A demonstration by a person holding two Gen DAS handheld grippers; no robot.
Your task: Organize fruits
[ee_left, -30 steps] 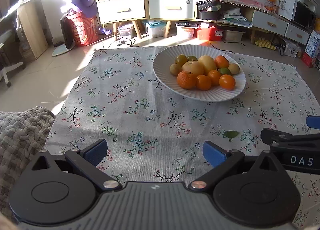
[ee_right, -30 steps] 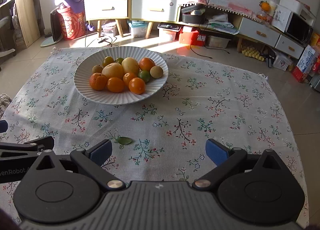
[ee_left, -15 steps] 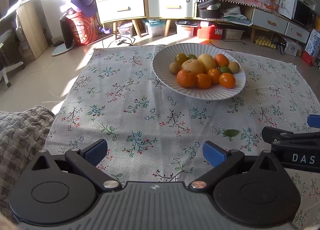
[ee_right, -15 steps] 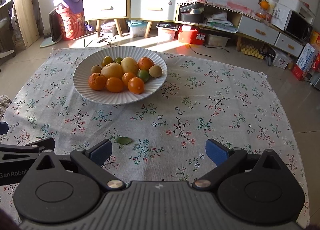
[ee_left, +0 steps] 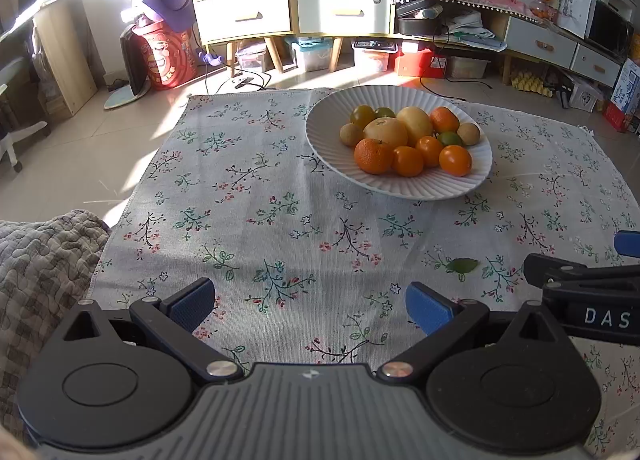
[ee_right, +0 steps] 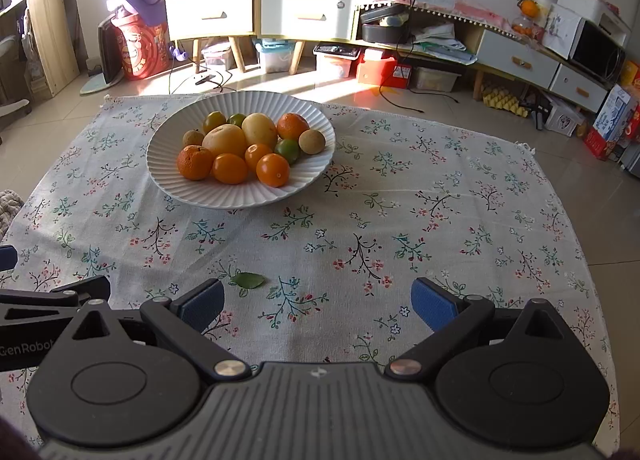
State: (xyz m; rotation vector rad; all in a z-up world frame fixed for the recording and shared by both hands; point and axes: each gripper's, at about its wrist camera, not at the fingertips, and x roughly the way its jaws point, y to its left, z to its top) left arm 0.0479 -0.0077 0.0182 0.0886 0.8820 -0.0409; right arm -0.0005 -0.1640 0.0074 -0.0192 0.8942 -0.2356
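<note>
Eleven or so fruits (ee_right: 240, 150) are sitting heaped in the white plate (ee_right: 240, 196). Little is changing since a second ago: left gripper (ee_left: 310, 306) and right gripper (ee_right: 316, 304) are hovering short of the plate, jaws apart, empty; task looking done.

Ribbed glossy plate (ee_right: 240, 192), woven cloth (ee_right: 400, 220)

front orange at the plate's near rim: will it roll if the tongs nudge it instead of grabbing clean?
Likely yes. The front orange is round and smooth-skinned, so it could slip and roll. It sits on the sloped inner wall of the white plate, which would probably send it back toward the pile. Neighbouring fruit touch it on the left, so a push may shift them too.
</note>
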